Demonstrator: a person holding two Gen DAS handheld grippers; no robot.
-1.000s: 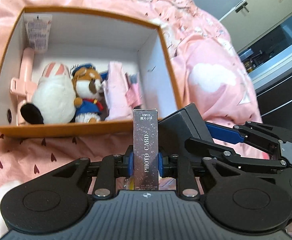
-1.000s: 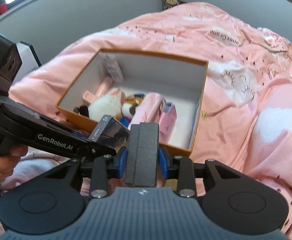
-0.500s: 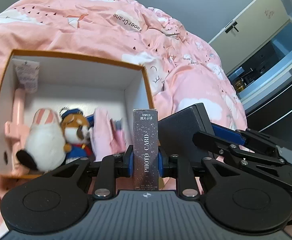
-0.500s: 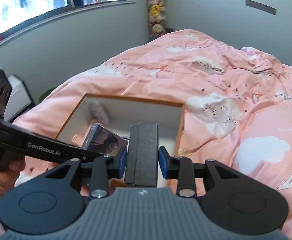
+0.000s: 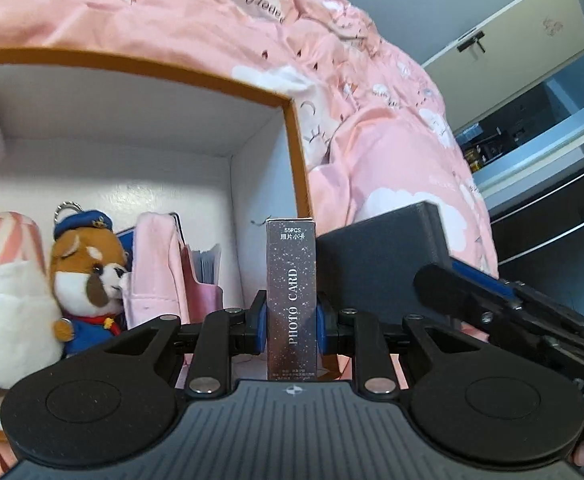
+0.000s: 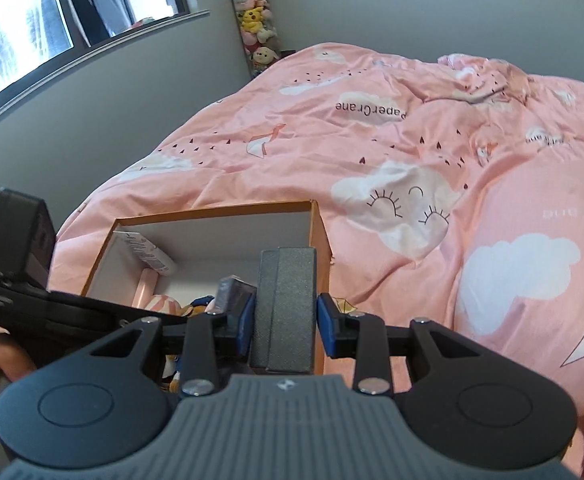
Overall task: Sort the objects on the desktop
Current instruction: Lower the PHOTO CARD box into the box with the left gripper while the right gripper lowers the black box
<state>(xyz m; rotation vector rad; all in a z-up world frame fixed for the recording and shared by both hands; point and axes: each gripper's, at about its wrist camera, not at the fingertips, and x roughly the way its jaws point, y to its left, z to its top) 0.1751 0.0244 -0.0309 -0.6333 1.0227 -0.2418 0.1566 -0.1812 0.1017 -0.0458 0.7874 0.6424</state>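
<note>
Left tongs [image 5: 291, 320]: jaws nearly closed, clamped on the narrow faces of a slim card box [image 5: 291, 300] printed "PHOTO CARD". The box stands on end between the pads, label toward the camera; gripping the short sides looks chosen so it can be lowered upright into a tight slot.

Right tongs [image 6: 284, 324]: jaws partly open, pinching a dark grey case [image 6: 285, 312] across its width, also held on end. In the left view this case [image 5: 380, 264] sits just right of the card box, so the two loads travel side by side.

Orange carton [image 5: 298, 168] lies directly ahead of and below both tongs, on a pink duvet [image 6: 412, 152]. Inside, left of the card box: a fox toy [image 5: 87, 280], a white plush [image 5: 7, 312], a pink pouch [image 5: 155, 272]. The free floor is ahead of the left tongs, against the carton's right wall.

Judgement: both items are poised over that corner and not yet set down. Risk: the two tongs crowding each other at the wall.
</note>
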